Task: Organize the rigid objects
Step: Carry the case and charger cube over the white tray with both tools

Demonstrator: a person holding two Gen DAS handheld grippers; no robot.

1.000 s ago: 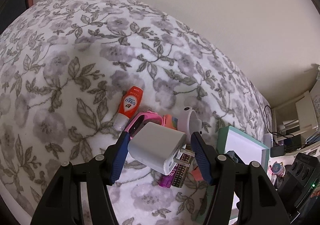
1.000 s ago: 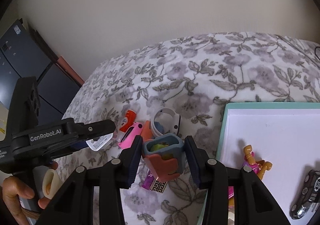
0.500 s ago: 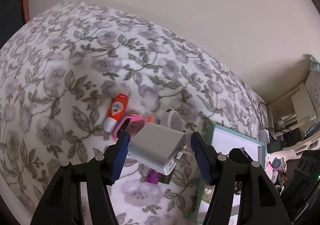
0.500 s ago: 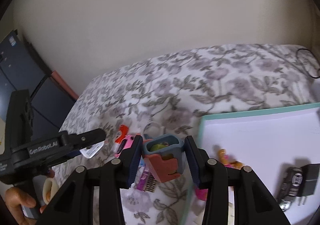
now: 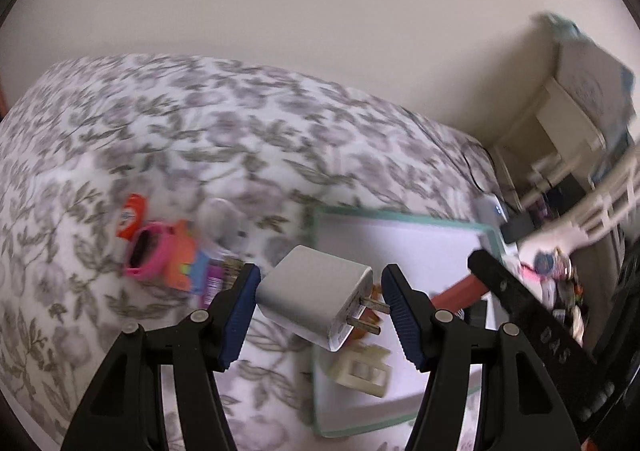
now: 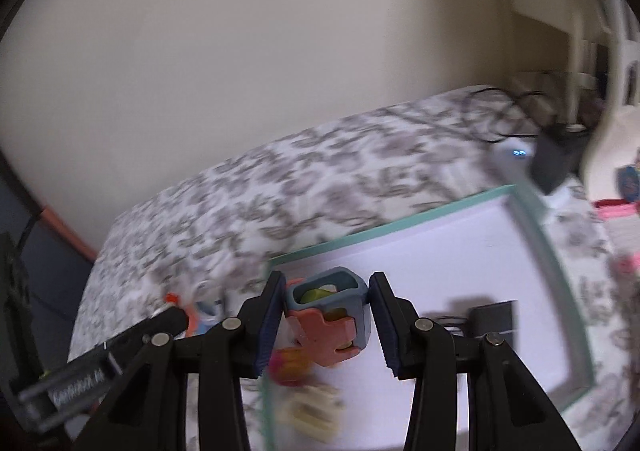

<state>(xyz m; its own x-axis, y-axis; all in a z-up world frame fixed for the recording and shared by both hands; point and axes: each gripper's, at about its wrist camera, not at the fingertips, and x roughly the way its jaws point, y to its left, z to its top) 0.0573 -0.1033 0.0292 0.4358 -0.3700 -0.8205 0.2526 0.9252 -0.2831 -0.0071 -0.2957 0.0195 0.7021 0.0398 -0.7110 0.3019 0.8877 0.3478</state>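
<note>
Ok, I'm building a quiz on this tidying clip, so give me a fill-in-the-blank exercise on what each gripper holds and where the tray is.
1. The left gripper is shut on a white ____ with two metal prongs.
2. The right gripper holds a blue and ____ toy.
3. The tray has a ____ rim.
4. The tray lies on a ____-patterned blanket.

Missing words: charger; orange; teal; floral
</note>
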